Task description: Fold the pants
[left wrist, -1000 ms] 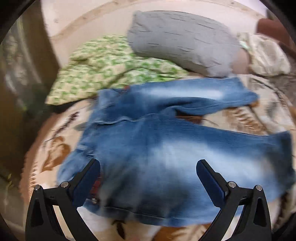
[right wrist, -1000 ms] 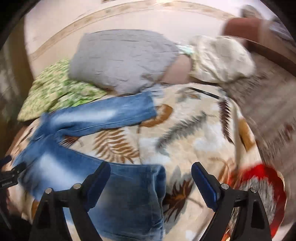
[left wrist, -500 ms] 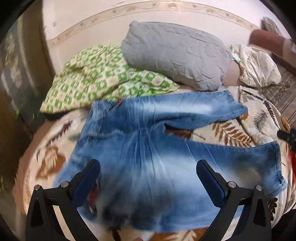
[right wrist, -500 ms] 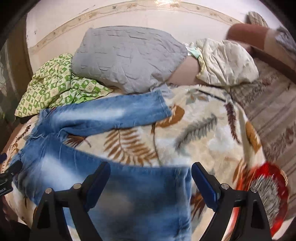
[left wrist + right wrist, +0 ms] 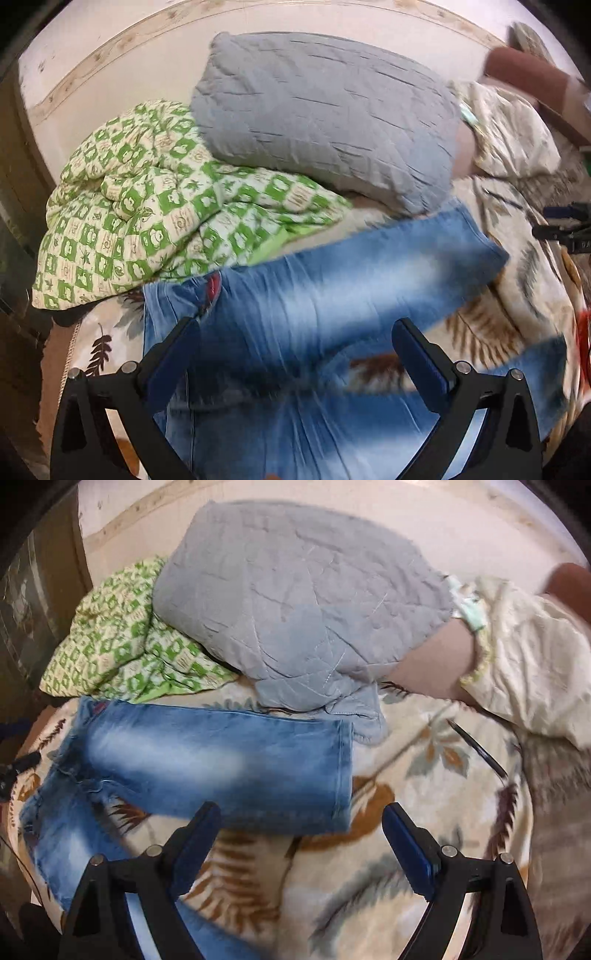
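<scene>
Faded blue jeans (image 5: 332, 295) lie spread on a leaf-patterned blanket (image 5: 424, 812), the two legs splayed apart. In the left wrist view my left gripper (image 5: 295, 354) hovers open over the waist and upper thigh, with nothing between its blue pads. The far leg (image 5: 221, 760) stretches to the right and ends in a hem (image 5: 343, 771). My right gripper (image 5: 299, 834) stands open just in front of that hem, over the blanket, holding nothing. The right gripper (image 5: 565, 229) also shows at the right edge of the left wrist view. The near leg (image 5: 74, 842) runs down the lower left.
A grey quilted pillow (image 5: 325, 118) lies behind the jeans, beside a green checked quilt (image 5: 147, 221) on the left. A cream cushion (image 5: 535, 664) sits at the back right. A dark pen-like stick (image 5: 476, 749) lies on the blanket. A pale wall (image 5: 258, 22) runs behind.
Both grippers have moved away from the near leg toward the far leg and pillows; the jeans have slid down in both views. Both jaws stay open and empty.
</scene>
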{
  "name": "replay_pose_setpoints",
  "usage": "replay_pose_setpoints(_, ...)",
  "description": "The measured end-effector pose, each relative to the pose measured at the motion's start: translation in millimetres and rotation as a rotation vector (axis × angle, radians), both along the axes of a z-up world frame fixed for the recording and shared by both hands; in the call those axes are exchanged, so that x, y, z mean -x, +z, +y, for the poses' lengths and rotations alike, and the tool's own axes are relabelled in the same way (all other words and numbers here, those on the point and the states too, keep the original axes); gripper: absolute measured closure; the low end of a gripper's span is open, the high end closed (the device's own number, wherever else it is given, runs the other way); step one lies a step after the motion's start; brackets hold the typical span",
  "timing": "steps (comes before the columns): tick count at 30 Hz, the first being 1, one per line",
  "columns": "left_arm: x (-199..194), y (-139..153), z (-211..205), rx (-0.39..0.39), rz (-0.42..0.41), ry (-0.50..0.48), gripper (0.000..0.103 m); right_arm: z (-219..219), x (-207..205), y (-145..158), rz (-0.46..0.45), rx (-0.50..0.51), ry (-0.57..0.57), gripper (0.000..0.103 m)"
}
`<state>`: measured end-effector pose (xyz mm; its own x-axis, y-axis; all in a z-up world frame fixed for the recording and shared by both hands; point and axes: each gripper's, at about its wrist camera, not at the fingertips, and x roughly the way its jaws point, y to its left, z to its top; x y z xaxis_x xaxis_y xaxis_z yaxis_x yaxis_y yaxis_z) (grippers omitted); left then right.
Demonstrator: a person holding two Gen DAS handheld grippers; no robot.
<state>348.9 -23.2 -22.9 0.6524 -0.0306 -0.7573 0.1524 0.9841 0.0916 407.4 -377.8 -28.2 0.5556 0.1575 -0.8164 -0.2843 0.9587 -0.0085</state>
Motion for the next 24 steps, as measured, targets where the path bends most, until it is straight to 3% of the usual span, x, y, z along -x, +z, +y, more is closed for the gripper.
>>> replay_pose_setpoints(6, -48, -17, 41, 0.027, 0.074, 0.059, 0.0, 0, -63, -33, 0.032, 0.091, 0.034, 0.012)
replay_pose_setpoints(12, -74, -33, 86, 0.047, 0.14, 0.122, 0.0, -3, -110, -71, 0.083, 0.079, -0.024, 0.012)
replay_pose_setpoints(17, -97, -42, 130, 0.068, 0.184, 0.203, 0.0, -4, -129, -90, 0.093, 0.07, -0.038, 0.012)
replay_pose_setpoints(24, -128, -72, 160, 0.109, 0.263, 0.236, 0.0, 6, -147, -103, 0.113, 0.048, -0.003, 0.012)
